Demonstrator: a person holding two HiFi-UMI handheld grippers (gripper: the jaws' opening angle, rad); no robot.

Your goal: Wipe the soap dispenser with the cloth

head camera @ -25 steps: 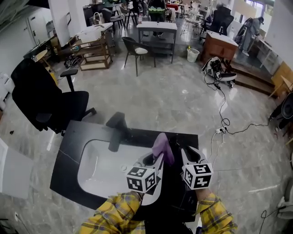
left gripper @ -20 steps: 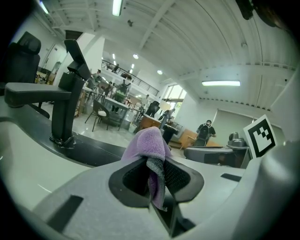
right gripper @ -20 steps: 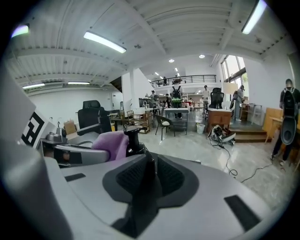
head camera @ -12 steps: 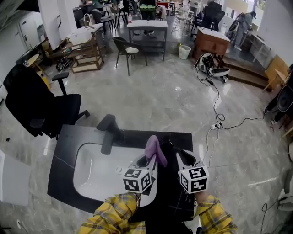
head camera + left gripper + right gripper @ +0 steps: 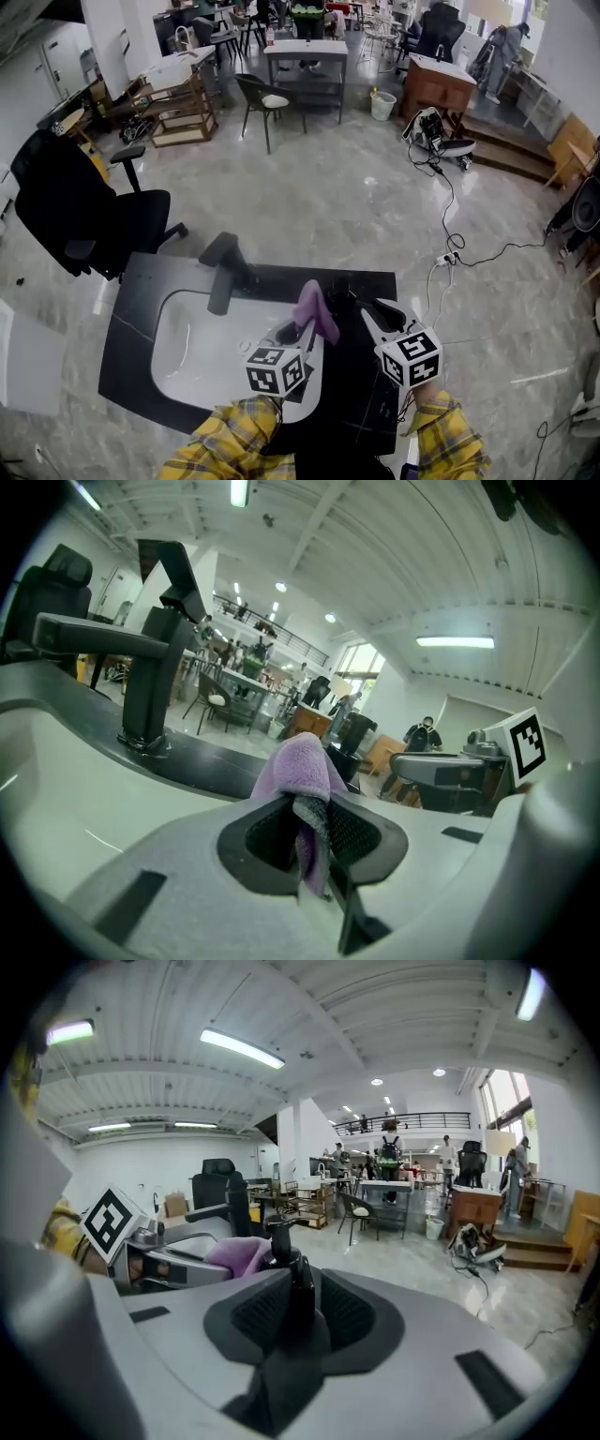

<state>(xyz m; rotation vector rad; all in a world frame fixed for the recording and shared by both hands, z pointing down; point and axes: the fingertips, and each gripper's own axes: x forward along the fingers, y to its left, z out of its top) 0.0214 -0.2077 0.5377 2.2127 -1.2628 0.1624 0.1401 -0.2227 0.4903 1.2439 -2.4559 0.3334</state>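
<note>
My left gripper [image 5: 306, 334] is shut on a purple cloth [image 5: 314, 309], which sticks up out of its jaws [image 5: 300, 766]. My right gripper [image 5: 371, 317] is shut on the black soap dispenser [image 5: 286, 1274], with the pump head [image 5: 276, 1231] rising above the pads. In the head view the dispenser [image 5: 343, 292] is a dark shape over the black counter, hard to make out. The cloth [image 5: 236, 1254] sits close to the dispenser's left side. I cannot tell whether they touch. The left gripper view shows the right gripper [image 5: 452, 778] just right of the cloth.
Both grippers hover over the right part of a black counter [image 5: 141, 281] with a white basin [image 5: 187, 347]. A black faucet [image 5: 221, 270] stands at the basin's far edge. An office chair [image 5: 84, 211] stands to the left; a cable [image 5: 450, 258] lies on the floor.
The left gripper has sunk a little with the cloth beside the dispenser. The right gripper has rolled slightly, so its marker cube tilts differently; it keeps its grip.
</note>
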